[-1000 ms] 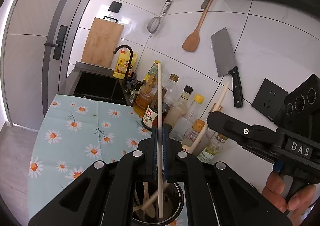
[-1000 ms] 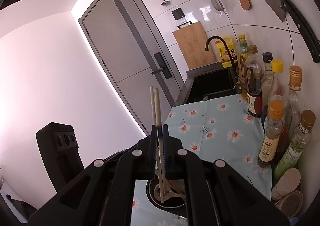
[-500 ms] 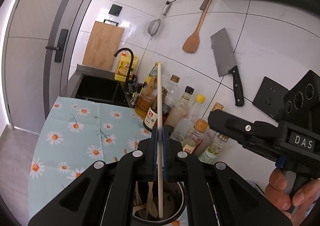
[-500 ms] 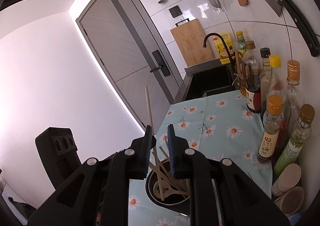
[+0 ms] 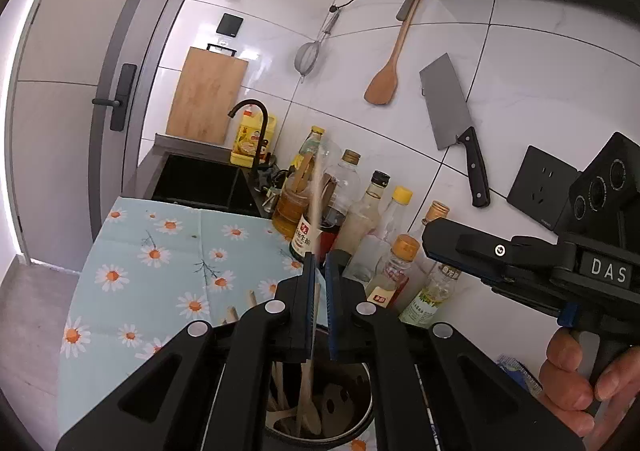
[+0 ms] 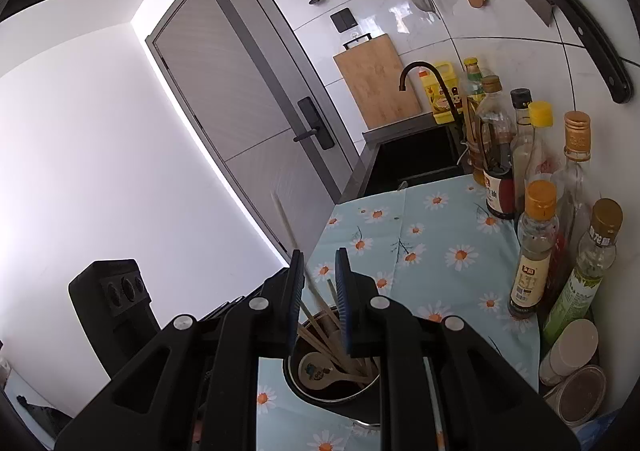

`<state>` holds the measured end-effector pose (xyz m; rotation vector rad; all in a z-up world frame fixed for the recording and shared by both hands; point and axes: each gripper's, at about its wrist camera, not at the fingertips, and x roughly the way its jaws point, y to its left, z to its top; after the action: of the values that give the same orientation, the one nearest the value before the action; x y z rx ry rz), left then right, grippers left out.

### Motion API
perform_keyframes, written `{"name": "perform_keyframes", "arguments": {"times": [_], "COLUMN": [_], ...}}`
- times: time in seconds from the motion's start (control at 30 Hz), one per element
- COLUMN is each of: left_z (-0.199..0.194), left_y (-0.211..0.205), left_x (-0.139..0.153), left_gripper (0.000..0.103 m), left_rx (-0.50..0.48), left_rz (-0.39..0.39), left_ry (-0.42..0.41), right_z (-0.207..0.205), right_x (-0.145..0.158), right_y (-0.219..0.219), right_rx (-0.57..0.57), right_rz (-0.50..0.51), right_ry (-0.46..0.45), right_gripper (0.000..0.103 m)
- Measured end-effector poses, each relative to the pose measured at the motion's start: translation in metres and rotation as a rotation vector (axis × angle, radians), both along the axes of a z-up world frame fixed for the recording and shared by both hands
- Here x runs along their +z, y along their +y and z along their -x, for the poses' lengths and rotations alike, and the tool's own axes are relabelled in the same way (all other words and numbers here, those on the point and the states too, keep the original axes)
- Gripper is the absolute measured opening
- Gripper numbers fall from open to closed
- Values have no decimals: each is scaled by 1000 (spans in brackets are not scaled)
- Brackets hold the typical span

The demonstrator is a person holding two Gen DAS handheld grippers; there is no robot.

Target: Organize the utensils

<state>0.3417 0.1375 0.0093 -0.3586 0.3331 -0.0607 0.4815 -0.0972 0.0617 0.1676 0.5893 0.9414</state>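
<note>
Released, blurred chopstick (image 5: 316,211) drops between left gripper (image 5: 319,275) fingers.

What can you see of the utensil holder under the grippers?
The utensil holder is a round, dark, metal-looking pot with a pale rim, upright on the daisy tablecloth. It holds wooden chopsticks, leaning, and a pale patterned spoon. The left gripper and right gripper sit open above it; a blurred chopstick passes between the left's jaws.
</note>
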Motion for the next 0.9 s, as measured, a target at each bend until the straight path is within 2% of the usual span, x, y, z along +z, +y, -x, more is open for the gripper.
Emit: {"name": "perform_keyframes", "arguments": {"times": [0.27,0.37,0.47,0.5,0.57,0.77,0.83,0.9], "left_z": [8,11,19,22,28,57,69,78], "left_y": [0,-1,-3,-3,-5,-16,-21,-24], "left_x": [-4,-1,4,6,10,21,24,25], "left_gripper": [5,5,5,7,20,21,25,30], "left_rx": [1,-6,-5,-5,5,-2,2,-1], "left_rz": [10,12,-2,-1,-7,-21,-33,-33], "left_ry": [28,38,43,45,52,55,63,68], "right_z": [3,6,8,10,15,39,48,56], "right_x": [-4,-6,-7,-7,-6,-4,-5,-7], "right_y": [2,2,-1,-2,-9,-31,-37,-44], "right_rx": [8,9,2,0,-3,-11,-16,-16], "right_rz": [8,11,5,6,-1,10,22,34], "right_ry": [10,8,20,20,21,2,-4,-6], "right_gripper": [18,25,26,26,26,26,27,33]}}
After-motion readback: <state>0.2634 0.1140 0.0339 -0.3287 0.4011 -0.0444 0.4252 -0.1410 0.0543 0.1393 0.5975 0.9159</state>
